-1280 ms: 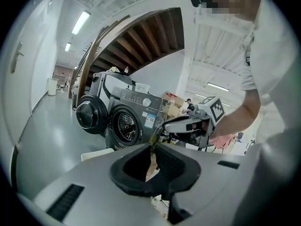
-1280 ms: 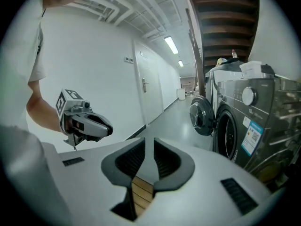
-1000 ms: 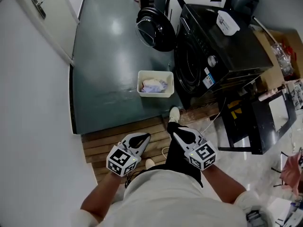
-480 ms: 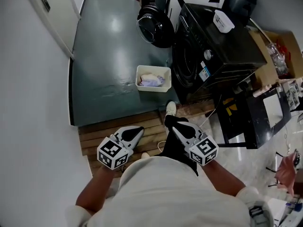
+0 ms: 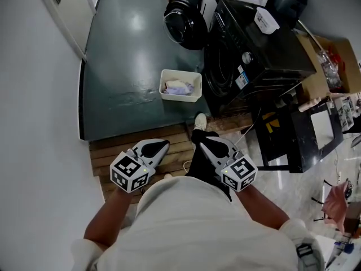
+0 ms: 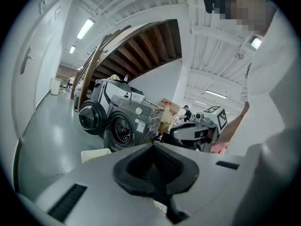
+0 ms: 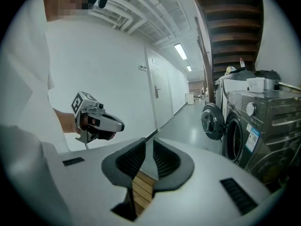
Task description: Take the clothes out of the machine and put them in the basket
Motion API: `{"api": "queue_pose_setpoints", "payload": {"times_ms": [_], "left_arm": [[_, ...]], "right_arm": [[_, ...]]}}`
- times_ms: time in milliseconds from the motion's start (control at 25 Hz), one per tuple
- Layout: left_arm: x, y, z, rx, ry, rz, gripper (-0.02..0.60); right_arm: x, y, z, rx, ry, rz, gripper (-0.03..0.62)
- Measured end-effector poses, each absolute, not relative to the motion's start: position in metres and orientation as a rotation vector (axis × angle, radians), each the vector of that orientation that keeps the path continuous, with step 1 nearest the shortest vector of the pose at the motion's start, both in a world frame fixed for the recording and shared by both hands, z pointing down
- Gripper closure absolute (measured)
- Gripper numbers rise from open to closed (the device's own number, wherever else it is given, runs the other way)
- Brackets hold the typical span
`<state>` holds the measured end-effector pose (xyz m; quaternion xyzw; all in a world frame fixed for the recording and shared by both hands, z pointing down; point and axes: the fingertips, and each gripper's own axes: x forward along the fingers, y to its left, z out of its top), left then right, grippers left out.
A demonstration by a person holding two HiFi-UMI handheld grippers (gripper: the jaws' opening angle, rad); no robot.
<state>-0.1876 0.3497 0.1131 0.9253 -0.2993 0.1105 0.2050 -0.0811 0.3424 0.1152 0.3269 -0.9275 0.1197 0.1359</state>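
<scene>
The black washing machine (image 5: 248,44) stands at the back right with its round door (image 5: 183,24) swung open; it also shows in the left gripper view (image 6: 127,126) and the right gripper view (image 7: 254,135). A white basket (image 5: 167,95) sits on the green floor in front of the machine, with pale clothes (image 5: 177,87) in it. Both grippers hang close to the person's body, well short of the basket. My left gripper (image 5: 157,149) (image 6: 153,146) is shut and empty. My right gripper (image 5: 207,145) (image 7: 149,142) holds nothing, its jaws a narrow slit apart.
A strip of wooden decking (image 5: 175,145) lies under the grippers, at the edge of the green floor (image 5: 124,66). A white wall with a door (image 5: 62,4) runs along the left. A black frame (image 5: 282,140), cardboard boxes (image 5: 338,61) and clutter fill the right.
Both grippers have drawn back a little from the basket and risen slightly, still side by side. The basket, its clothes and the machine door are unchanged.
</scene>
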Motion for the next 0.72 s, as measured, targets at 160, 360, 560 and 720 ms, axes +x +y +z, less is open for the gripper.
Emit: {"api": "queue_pose_setpoints", "payload": {"times_ms": [160, 360, 560, 720], "left_arm": [[-0.194, 0.355, 0.114, 2.567, -0.849, 0.307, 0.583], [-0.201, 0.364, 0.119, 2.542, -0.841, 0.256, 0.583], [-0.199, 0.366, 0.121, 2.531, -0.84, 0.247, 0.583], [-0.197, 0.367, 0.125, 2.531, -0.834, 0.254, 0.583]], "right_arm": [[-0.085, 0.35, 0.114, 0.936, -2.694, 0.345, 0.539], [-0.089, 0.358, 0.111, 0.934, -2.698, 0.327, 0.539], [-0.087, 0.362, 0.109, 0.94, -2.692, 0.325, 0.539], [-0.087, 0.364, 0.113, 0.941, -2.687, 0.327, 0.539]]}}
